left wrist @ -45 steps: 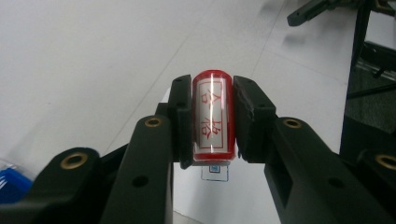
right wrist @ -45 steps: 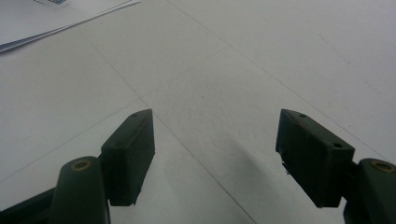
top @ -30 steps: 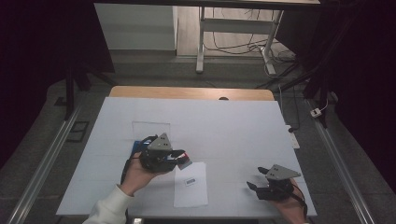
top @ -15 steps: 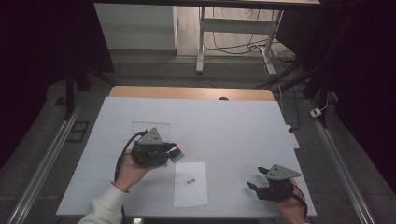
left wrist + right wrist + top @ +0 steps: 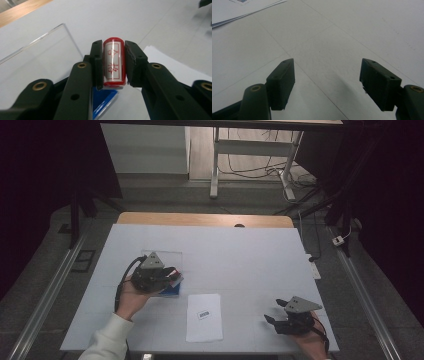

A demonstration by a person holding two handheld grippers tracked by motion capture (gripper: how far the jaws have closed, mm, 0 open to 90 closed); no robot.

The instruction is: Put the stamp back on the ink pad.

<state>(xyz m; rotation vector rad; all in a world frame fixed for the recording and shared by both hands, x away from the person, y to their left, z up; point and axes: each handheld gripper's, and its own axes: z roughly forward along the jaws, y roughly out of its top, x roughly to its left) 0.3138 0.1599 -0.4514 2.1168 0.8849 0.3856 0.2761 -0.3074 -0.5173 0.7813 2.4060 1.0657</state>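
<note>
Unreadable red characters on stamp [image 5: 113, 62]

Red, white, blue and black on a pale bench

Between the black jaws of the left gripper [image 5: 113, 62] sits a stamp [image 5: 114, 62] with a red rim and a white face bearing red characters inside a red frame; just below those jaws shows a blue pad [image 5: 103, 102], beside a clear plate [image 5: 42, 57]. The bench [image 5: 240, 255] is white with a tan wooden far edge. The white paper [image 5: 204, 316] carries a small dark mark. The right gripper [image 5: 327, 82] has black jaws with brass rivets.
</note>
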